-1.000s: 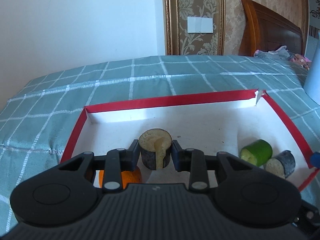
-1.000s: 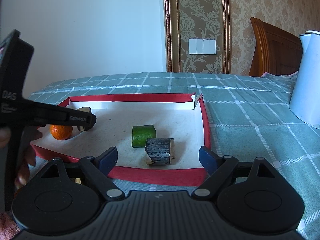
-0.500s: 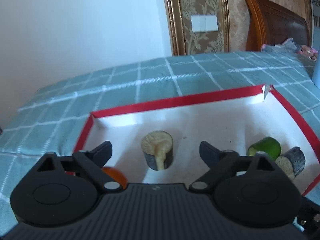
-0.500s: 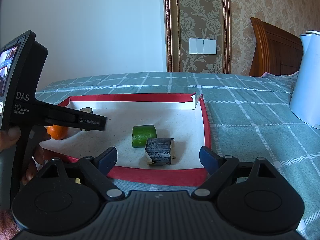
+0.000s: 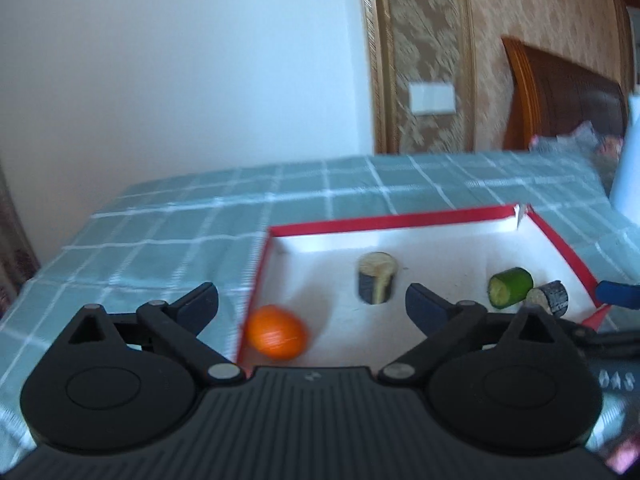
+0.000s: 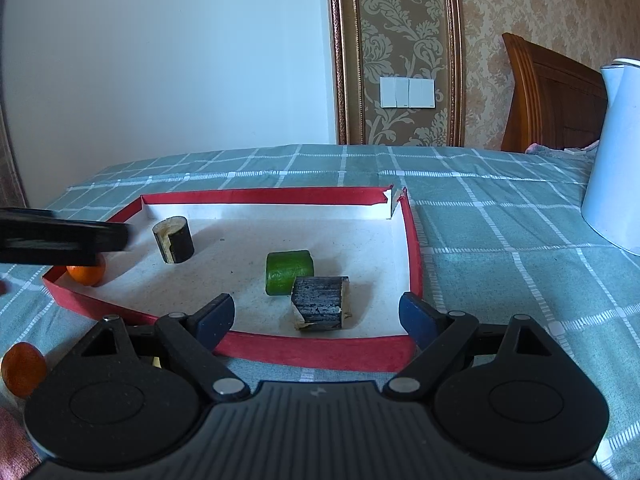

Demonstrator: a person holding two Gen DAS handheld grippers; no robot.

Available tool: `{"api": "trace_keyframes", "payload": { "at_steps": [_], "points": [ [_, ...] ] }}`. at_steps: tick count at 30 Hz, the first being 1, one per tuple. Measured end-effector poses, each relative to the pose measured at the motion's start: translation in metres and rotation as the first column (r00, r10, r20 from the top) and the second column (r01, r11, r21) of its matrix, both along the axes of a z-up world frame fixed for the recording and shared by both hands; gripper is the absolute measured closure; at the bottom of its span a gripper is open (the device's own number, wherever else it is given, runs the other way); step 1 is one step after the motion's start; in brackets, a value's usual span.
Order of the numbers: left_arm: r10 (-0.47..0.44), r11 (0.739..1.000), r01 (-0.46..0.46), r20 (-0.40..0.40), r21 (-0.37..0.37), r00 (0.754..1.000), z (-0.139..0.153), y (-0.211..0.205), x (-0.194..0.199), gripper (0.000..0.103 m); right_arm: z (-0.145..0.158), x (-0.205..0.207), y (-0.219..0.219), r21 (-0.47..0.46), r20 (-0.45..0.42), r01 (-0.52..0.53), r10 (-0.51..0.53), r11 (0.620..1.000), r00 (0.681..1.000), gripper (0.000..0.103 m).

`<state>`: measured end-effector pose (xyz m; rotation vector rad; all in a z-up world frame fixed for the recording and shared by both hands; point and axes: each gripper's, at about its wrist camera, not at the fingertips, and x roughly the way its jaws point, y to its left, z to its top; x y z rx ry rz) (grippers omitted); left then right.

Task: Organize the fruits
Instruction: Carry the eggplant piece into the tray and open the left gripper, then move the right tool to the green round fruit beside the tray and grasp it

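Both the left gripper (image 5: 311, 303) and the right gripper (image 6: 316, 314) are held with jaws spread wide, nothing between them. One orange (image 6: 22, 368) is seen on the checked cloth (image 6: 500, 240), just outside the red-rimmed tray's (image 6: 320, 352) near left corner. Inside, a dark cut piece (image 6: 320, 307) touches a green piece (image 6: 289, 271); farther left lie a second orange (image 5: 276, 332) and an upright dark cylinder (image 5: 377, 282).
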<state>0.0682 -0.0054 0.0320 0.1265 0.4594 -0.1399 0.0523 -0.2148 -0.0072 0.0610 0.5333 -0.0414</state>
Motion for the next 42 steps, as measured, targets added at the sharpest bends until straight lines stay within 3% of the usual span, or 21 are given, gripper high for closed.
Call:
{"api": "trace_keyframes", "payload": {
  "at_steps": [4, 10, 16, 21, 27, 30, 42],
  "points": [
    [0.049, 0.998, -0.048, 0.031, -0.034, 0.998, -0.003, 0.034, -0.036, 0.0, 0.002, -0.002, -0.003, 0.021, 0.007, -0.01, 0.01, 1.0, 1.0, 0.013],
    [0.076, 0.995, -0.078, -0.028, -0.058, 0.997, -0.035, 0.069, -0.069, 0.0, 0.002, -0.009, 0.008, -0.003, 0.019, -0.054, 0.054, 0.999, 0.998, 0.013],
    [0.001, 0.994, -0.006, -0.052, -0.106, 0.999, -0.05, 0.078, -0.087, 0.0, -0.002, -0.02, 0.026, -0.076, 0.042, -0.078, 0.082, 0.994, 0.996, 0.013],
    [-0.105, 0.983, 0.097, -0.042, -0.154, 0.994, -0.051, 0.072, -0.097, 0.0, -0.001, -0.029, 0.023, -0.034, 0.037, -0.098, 0.099, 0.995, 0.994, 0.013],
    [-0.13, 0.989, 0.119, -0.132, -0.086, 0.983, -0.062, 0.056, -0.092, 0.0, 0.0, -0.048, 0.017, 0.025, 0.012, -0.109, 0.109, 0.994, 0.994, 0.013],
    [-0.123, 0.99, 0.108, -0.173, -0.093, 0.977, -0.066, 0.058, -0.086, 0.0, -0.001, -0.059, 0.019, 0.02, 0.008, -0.123, 0.123, 0.992, 0.992, 0.013],
    [-0.125, 0.991, 0.113, -0.177, -0.075, 0.976, -0.068, 0.057, -0.085, 0.0, -0.002, -0.063, 0.042, 0.033, -0.033, -0.198, 0.199, 0.98, 0.979, 0.013]
  ]
}}
